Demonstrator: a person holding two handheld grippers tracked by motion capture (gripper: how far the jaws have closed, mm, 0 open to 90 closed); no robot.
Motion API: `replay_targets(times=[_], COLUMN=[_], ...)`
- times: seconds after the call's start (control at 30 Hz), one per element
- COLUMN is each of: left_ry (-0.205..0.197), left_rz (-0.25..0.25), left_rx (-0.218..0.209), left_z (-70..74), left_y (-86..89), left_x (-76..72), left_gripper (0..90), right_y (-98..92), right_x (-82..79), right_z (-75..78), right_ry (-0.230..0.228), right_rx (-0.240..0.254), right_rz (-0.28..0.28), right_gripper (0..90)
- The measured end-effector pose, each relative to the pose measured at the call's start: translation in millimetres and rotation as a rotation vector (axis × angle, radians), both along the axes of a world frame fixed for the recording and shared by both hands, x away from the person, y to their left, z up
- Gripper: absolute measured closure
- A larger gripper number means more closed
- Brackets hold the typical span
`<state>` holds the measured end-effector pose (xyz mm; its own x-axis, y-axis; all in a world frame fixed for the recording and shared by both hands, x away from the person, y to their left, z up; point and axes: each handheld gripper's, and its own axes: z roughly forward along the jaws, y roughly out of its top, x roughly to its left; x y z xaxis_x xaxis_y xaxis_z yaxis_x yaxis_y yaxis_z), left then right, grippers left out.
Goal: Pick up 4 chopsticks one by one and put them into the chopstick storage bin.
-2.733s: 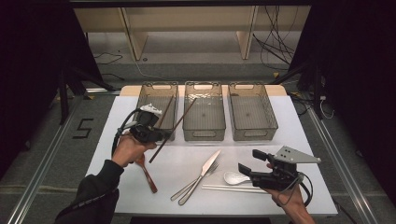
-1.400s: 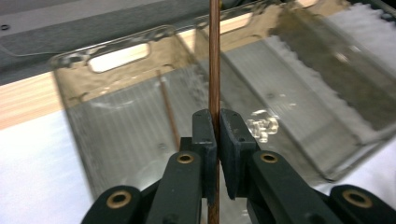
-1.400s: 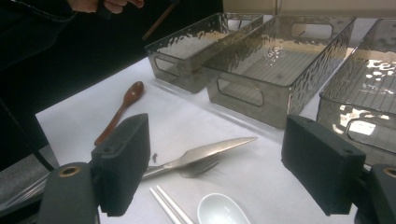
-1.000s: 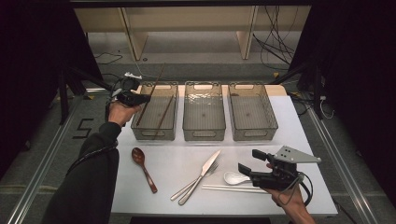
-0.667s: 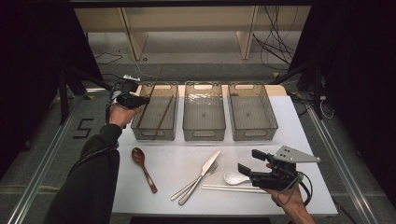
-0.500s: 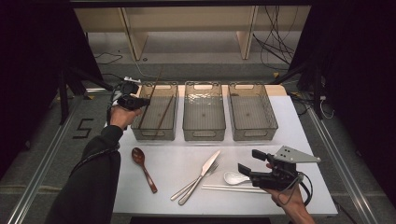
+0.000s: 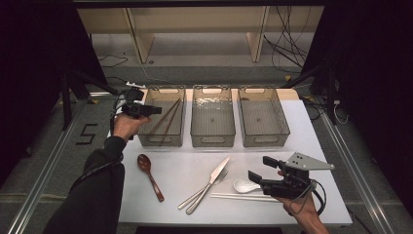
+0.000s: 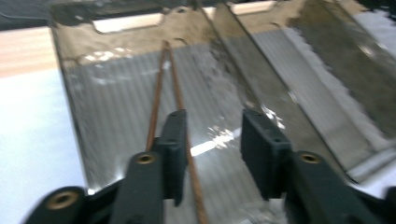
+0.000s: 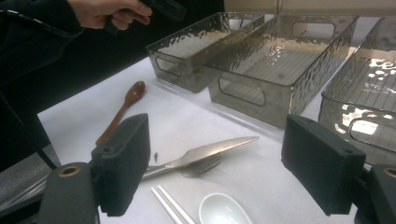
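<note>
The white surface (image 7: 321,146) carries three clear bins in a row at its far side, and the sorting of the cutlery into them looks barely begun. Only the left bin (image 7: 163,139) holds anything: the brown chopsticks (image 7: 165,119) lie slanted inside it, one end up toward the far wall. The middle bin (image 7: 213,136) and the right bin (image 7: 263,136) are bare.

The left gripper (image 7: 148,110) hovers at the left bin's near-left rim; its fingers have just been opening and stand apart with nothing pressed between them, the chopsticks (image 8: 180,100) lying below and free in the bin. So that drop seems done.

Left on the near part of the surface: the wooden spoon (image 7: 149,175) at the left, the knife (image 7: 210,183) and fork (image 7: 202,191) crossed in the middle, the white chopsticks (image 7: 238,196) and the white soup spoon (image 7: 245,185) at the right. The right gripper (image 7: 256,178) waits just beside that white spoon, fingers wide apart and empty. Five pieces, by my count, are yet to be sorted.
</note>
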<state>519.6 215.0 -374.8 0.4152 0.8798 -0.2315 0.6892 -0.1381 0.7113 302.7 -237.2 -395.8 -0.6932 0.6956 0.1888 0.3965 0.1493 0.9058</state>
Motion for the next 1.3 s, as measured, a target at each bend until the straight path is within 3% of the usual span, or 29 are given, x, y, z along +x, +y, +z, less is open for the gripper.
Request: replay_targets(times=[0.13, 0.27, 0.33, 0.4, 0.47, 0.67, 0.97, 1.1, 1.2, 1.3], left_ry=[-0.027, -0.062, -0.043, -0.055, -0.051, -0.066, -0.090, -0.141, -0.141, -0.148], left_rz=[-0.053, -0.097, -0.123, -0.107, -0.126, -0.187, -0.230, -0.242, -0.265, -0.291], left_rx=[-0.021, -0.074, -0.056, -0.081, -0.102, -0.087, -0.131, -0.122, -0.127, -0.099], left_z=[6.8, 9.8, 9.5, 7.7, 3.7, -3.8, -10.3, -9.9, -13.0, -16.8], left_y=[-4.8, -8.1, -9.6, -7.2, -6.6, -13.2, -23.0, -27.6, -30.9, -35.4], left_x=[-21.2, -45.1, -49.5, -53.9, -58.3, -76.8, -102.7, -115.9, -123.8, -132.0], left_gripper=[47.5, 39.0, 37.0, 35.0, 32.7, 26.6, 22.7, 22.6, 22.4, 21.6], right_y=[0.2, 0.0, 0.4, 1.3, 1.7, 1.7, 4.9, 4.8, 4.1, 4.0], right_x=[0.0, 0.2, 0.1, -0.4, -1.0, 0.3, 0.5, 2.3, 4.2, 5.9], right_z=[-0.1, -0.4, -0.1, 0.2, 0.3, -0.6, -1.2, -2.3, -3.4, -4.9], right_ry=[-0.001, 0.001, 0.000, -0.004, -0.008, 0.007, 0.032, 0.052, 0.070, 0.103], right_rx=[-0.002, -0.003, -0.004, -0.010, -0.015, -0.023, -0.066, -0.099, -0.149, -0.214], right_rz=[0.000, -0.001, 0.001, 0.004, 0.003, 0.014, 0.057, 0.071, 0.081, 0.088], right_gripper=[24.7, 24.6, 24.6, 24.6, 24.6, 24.7, 24.8, 24.9, 25.6, 26.9])
